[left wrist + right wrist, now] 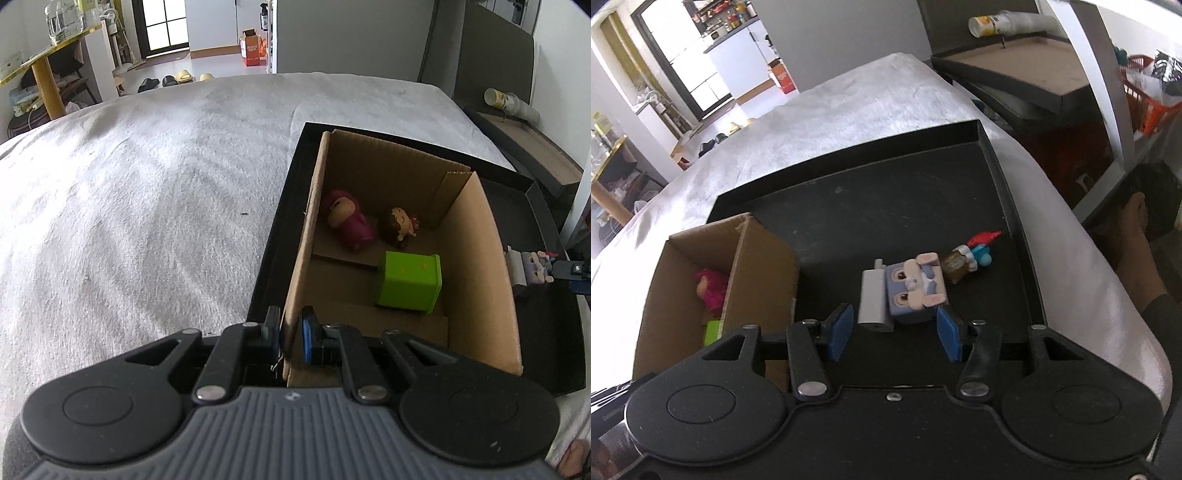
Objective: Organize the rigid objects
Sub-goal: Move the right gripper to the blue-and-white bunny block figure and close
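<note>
At the cardboard box (480, 236), your left gripper (290, 334) pinches the near wall; inside lie a pink doll (347, 219), a brown-haired figurine (400, 223) and a green cube (410, 282). Your right gripper (894, 332) hangs spread before the rabbit block (916, 288) on the black tray (997, 162).

No legible writing in either view

The red and orange carton (252, 51) on the floor beyond the white bed cover carries a pale printed patch, but its characters are too small and blurred to read; the same carton (783, 78) shows in the right wrist view with an equally unreadable mark. The yellow-and-white paper cup (983, 23) lying on the dark shelf past the carton has a printed pattern with no letters that can be made out. The small emblem (291, 396) on the left gripper's body is a logo, illegible.
</note>
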`<state>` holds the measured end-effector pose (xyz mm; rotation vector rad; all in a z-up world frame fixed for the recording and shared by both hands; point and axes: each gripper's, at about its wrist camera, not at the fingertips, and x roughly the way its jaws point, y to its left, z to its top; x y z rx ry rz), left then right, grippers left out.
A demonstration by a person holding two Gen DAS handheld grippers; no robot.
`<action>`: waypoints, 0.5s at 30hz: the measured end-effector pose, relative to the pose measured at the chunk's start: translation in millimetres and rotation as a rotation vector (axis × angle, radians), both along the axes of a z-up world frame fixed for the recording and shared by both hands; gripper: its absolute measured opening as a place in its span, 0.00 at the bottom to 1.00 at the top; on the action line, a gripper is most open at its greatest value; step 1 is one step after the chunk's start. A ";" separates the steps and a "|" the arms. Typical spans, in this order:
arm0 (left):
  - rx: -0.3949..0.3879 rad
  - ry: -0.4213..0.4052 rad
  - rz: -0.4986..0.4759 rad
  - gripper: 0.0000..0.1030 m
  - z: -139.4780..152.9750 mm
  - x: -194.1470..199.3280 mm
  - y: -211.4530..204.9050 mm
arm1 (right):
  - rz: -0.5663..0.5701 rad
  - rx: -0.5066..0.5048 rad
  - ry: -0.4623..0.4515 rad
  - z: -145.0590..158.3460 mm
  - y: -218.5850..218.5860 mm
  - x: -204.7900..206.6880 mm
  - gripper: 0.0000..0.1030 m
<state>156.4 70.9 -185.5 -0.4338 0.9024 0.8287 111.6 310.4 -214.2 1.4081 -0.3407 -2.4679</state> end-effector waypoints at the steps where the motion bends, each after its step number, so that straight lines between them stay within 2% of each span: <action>1: -0.001 0.003 0.000 0.11 -0.2 0.9 0.1 | -0.004 0.003 -0.002 -2.3 0.4 -2.1 0.49; 9: -0.024 0.007 0.000 0.11 -3.0 1.7 1.3 | 0.010 0.101 -0.029 -18.8 -7.8 -20.1 0.49; 15: -0.047 0.011 0.016 0.11 -5.6 1.2 3.7 | 0.018 0.124 -0.042 -28.7 -13.2 -28.2 0.49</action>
